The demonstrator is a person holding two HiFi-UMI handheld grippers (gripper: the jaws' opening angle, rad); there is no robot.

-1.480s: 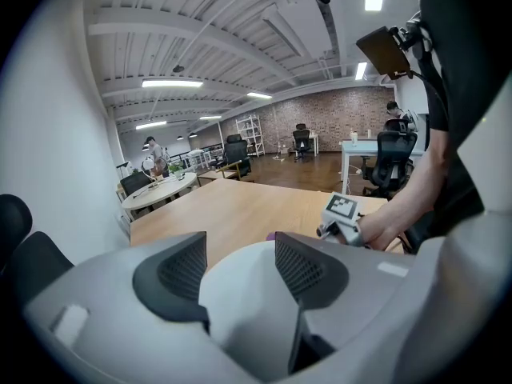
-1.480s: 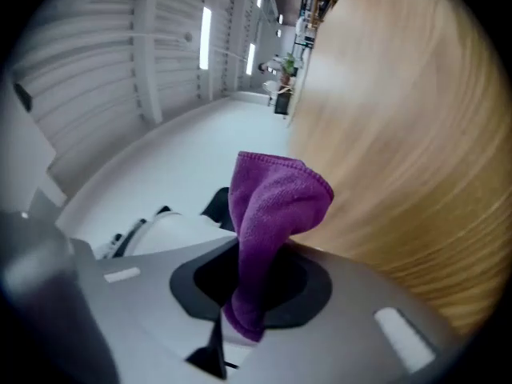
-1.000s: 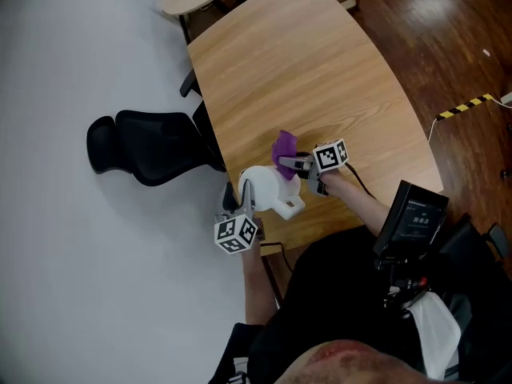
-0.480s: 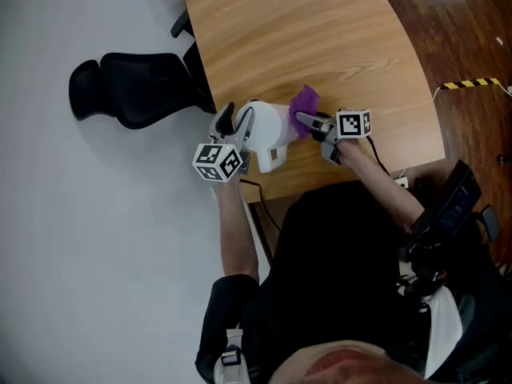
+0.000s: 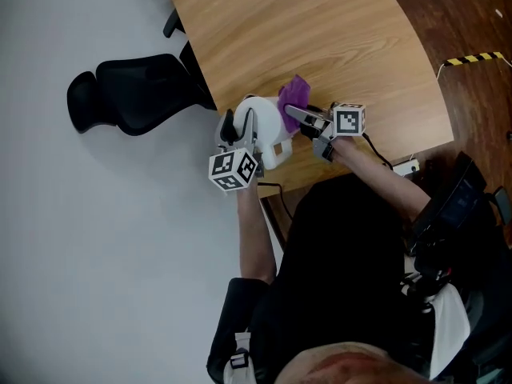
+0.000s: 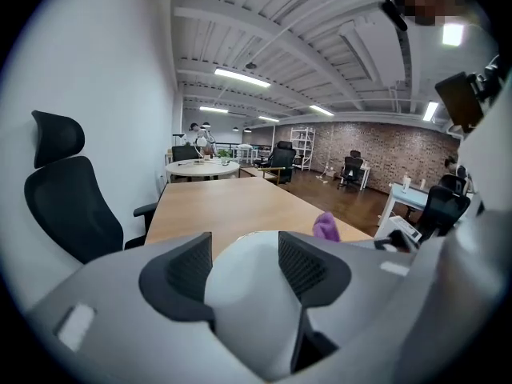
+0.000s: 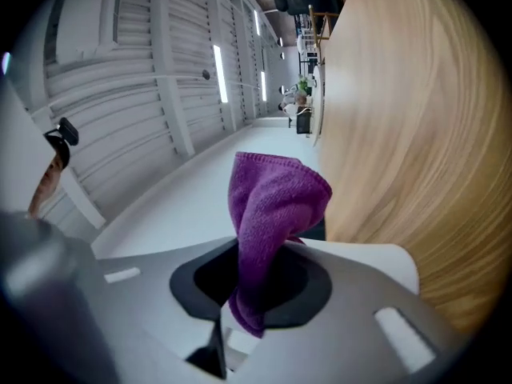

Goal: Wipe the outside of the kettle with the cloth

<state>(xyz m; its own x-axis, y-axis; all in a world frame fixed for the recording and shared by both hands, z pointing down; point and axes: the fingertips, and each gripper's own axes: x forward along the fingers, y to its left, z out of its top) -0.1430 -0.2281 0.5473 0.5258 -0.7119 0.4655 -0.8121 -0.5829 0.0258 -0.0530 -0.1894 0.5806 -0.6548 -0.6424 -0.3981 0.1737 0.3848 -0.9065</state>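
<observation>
Seen from above, a white kettle (image 5: 268, 126) stands near the front edge of the wooden table (image 5: 320, 30). The left gripper (image 5: 240, 125) straddles it. Only that gripper's own view shows its pads (image 6: 188, 266) against the kettle's white curve, with the jaws opening. The right gripper (image 5: 293, 110) pinches a purple cloth (image 5: 294, 93), which touches the kettle's far right side as it did a second ago. The kettle's spout is hard to make out. A black office chair (image 5: 136, 94) stands beside the table.
</observation>
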